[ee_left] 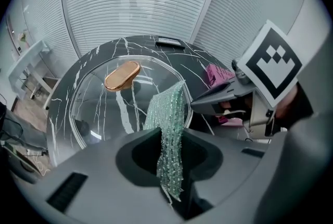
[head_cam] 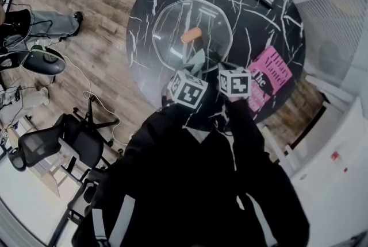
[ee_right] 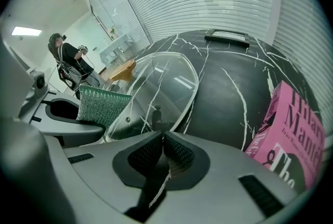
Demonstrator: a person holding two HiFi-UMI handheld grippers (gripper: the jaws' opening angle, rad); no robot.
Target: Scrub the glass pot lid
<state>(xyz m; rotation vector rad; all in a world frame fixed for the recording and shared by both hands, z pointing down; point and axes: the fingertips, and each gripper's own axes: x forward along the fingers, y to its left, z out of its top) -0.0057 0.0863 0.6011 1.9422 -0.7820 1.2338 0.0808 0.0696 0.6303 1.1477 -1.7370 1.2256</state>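
Round clear glass pot lid (head_cam: 167, 45), oblong copper-coloured handle (head_cam: 191, 35) at centre, lies flat, handle up, on the black marble table (head_cam: 259, 33), toward its 9 o'clock side. Green glittery mesh scrubbing cloth (ee_left: 169, 129) stands upright, pinched in the left gripper (ee_left: 173, 137), at the lid's 6 o'clock rim.

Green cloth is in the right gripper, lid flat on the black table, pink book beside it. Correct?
One error: the cloth is clamped in the left gripper, as the left gripper view shows. The right gripper is shut on nothing. The rest holds: the lid lies flat on the black table, with the pink book beside it.
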